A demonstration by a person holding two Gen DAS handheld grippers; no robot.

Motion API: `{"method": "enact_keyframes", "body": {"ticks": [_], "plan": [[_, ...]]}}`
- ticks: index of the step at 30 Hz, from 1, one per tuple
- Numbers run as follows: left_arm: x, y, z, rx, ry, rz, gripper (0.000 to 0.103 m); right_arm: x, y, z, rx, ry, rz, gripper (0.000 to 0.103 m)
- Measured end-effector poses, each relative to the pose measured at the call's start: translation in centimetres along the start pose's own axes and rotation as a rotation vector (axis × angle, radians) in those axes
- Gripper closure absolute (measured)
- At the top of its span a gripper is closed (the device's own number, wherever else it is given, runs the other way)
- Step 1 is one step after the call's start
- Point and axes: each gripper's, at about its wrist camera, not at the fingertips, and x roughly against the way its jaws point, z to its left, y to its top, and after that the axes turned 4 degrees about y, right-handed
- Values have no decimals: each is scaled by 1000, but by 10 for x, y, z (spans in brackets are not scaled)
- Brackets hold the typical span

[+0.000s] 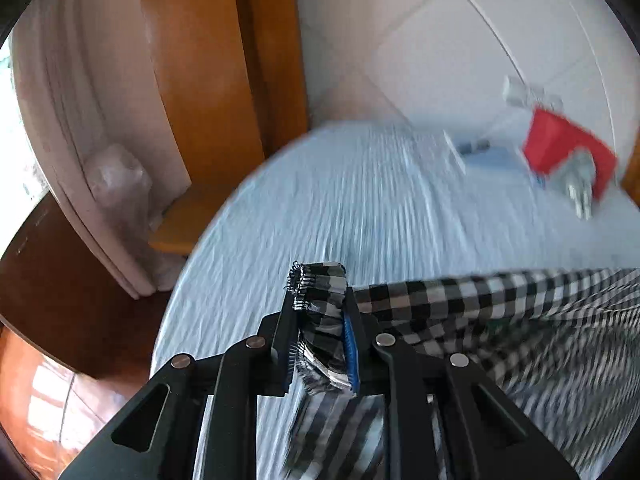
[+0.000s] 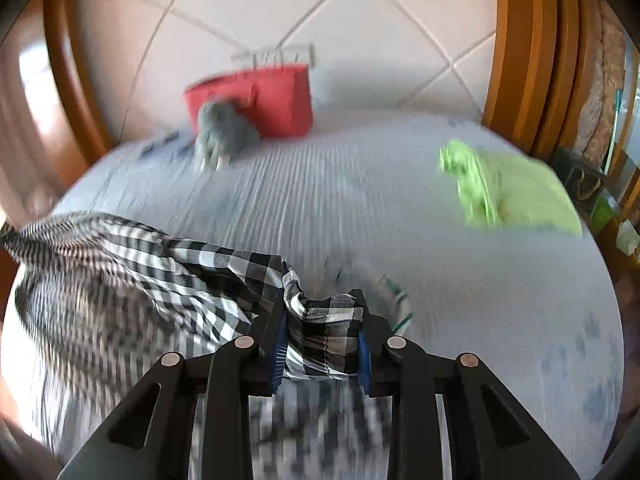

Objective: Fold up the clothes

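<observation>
The checked cloth [image 1: 460, 296] hangs stretched between both grippers above the bed [image 1: 320, 200]. The left gripper [image 1: 320, 312] has its jaws pinching one fringed corner, the right gripper [image 2: 324, 332] the other; its long axis runs hand to hand.

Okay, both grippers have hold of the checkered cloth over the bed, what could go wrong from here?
1. The left gripper pinches only a bunched, frayed corner of the checkered cloth; a tug could pull it free.
2. The right gripper holds a thick wad, so the edge may fold crooked.
3. The cloth stretches taut between both grippers; a swing might drag across the green garment on the bed.
</observation>
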Motion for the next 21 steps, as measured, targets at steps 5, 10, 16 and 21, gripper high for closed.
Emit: {"method": "enact_keyframes", "body": {"ticks": [5, 10, 16, 21], "plan": [[-16, -47, 16, 18, -59, 180, 69, -8, -49, 9, 22, -41, 184, 46], [17, -34, 41, 130, -122, 139, 43, 8, -34, -1, -24, -56, 169, 36], [14, -1, 50, 170, -84, 143, 32, 18, 3, -11, -96, -75, 113, 22], [-16, -8, 25, 127, -71, 222, 32, 11, 13, -26, -163, -114, 147, 21]]}}
